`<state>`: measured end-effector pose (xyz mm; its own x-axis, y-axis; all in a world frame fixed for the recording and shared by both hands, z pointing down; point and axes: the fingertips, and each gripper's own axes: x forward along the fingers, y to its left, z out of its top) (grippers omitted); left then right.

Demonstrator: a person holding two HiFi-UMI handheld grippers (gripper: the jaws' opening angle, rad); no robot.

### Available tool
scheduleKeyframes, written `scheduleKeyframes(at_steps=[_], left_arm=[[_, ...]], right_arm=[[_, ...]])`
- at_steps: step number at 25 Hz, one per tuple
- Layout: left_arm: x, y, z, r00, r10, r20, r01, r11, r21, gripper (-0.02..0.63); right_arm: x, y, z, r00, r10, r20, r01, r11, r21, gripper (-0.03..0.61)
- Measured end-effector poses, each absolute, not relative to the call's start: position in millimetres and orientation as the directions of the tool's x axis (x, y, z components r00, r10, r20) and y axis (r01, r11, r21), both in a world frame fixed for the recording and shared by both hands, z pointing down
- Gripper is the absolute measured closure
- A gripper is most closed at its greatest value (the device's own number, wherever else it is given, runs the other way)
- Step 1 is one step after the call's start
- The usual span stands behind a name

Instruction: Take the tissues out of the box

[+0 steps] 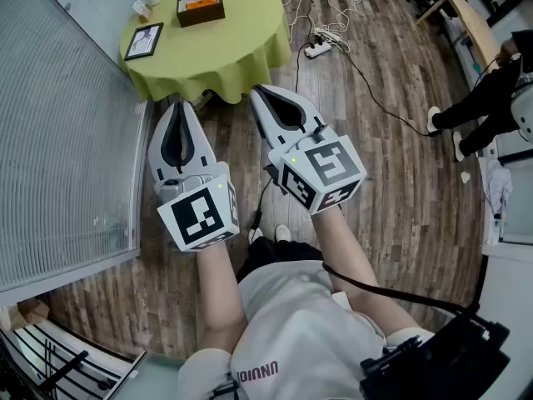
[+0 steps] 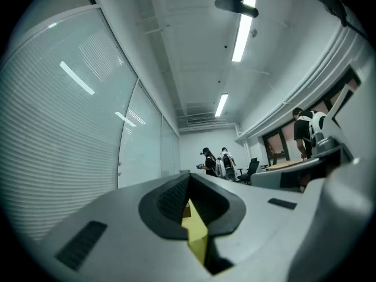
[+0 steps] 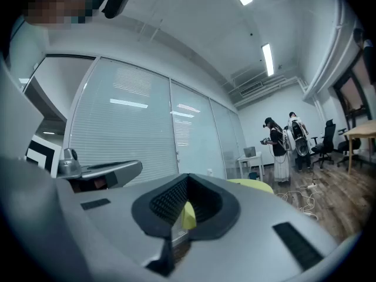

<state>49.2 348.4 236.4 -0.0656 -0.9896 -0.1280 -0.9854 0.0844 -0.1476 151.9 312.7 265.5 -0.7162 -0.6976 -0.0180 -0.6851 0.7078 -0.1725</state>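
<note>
Head view: the dark brown rectangular tissue box (image 1: 200,7) with an orange top sits toward the far side of the round desk (image 1: 241,65), which is draped in lime-green cloth. It is well apart from both tools. The left hand-held gripper (image 1: 179,108) and right hand-held gripper (image 1: 260,95) hover over the wooden floor (image 1: 391,182), short of the desk.

Left gripper view: the left hand-held gripper (image 2: 189,177) has its jaws together, with nothing between them.

Right gripper view: the right hand-held gripper (image 3: 187,178) is likewise closed and empty, and the desk (image 3: 255,184) shows beyond it.

The step looks like the approach. Step closer and spread one pair of jaws before descending on the box's opening. The other gripper can steady the box.
</note>
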Motion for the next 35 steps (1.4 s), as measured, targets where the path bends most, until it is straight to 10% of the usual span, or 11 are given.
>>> scheduleKeyframes(at_steps=[35], left_arm=[[53, 340, 238, -0.084, -0.986, -0.144, -0.982, 0.106, -0.156, 0.600]], right_arm=[[170, 304, 262, -0.751, -0.658, -0.058, -0.653, 0.752, -0.090, 0.557]])
